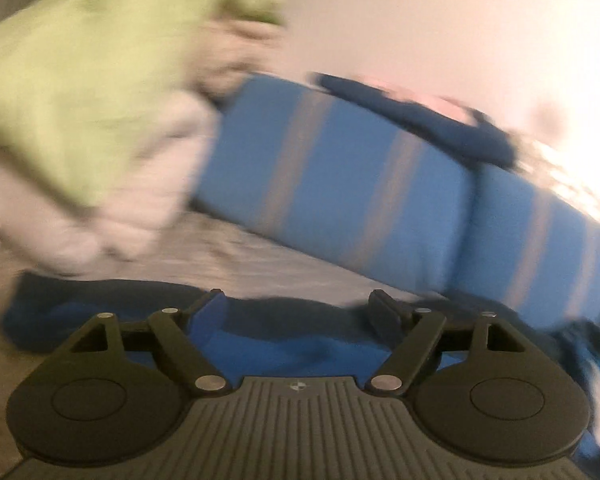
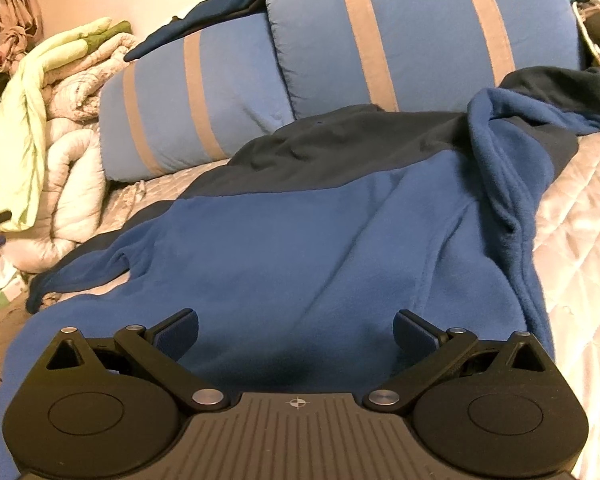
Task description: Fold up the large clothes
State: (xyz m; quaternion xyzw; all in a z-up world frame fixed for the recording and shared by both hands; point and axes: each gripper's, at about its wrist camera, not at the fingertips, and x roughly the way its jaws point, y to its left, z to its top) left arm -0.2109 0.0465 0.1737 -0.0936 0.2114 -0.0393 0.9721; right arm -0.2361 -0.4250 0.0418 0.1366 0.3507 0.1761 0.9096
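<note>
A large blue fleece top (image 2: 300, 248) with dark navy shoulders lies spread on the bed, one sleeve (image 2: 504, 152) folded back over its right side. My right gripper (image 2: 296, 330) hovers open over the fleece's near hem, nothing between its fingers. The left wrist view is blurred. There my left gripper (image 1: 300, 314) stands open above an edge of the blue fleece (image 1: 292, 344), its pads apart and clear of the cloth.
Two blue pillows with tan stripes (image 2: 400, 40) lean behind the fleece, a dark navy garment (image 2: 228, 4) draped over them. A heap of pale quilt and light green bedding (image 2: 56, 120) fills the left. Quilted bedspread (image 2: 580, 216) shows at the right.
</note>
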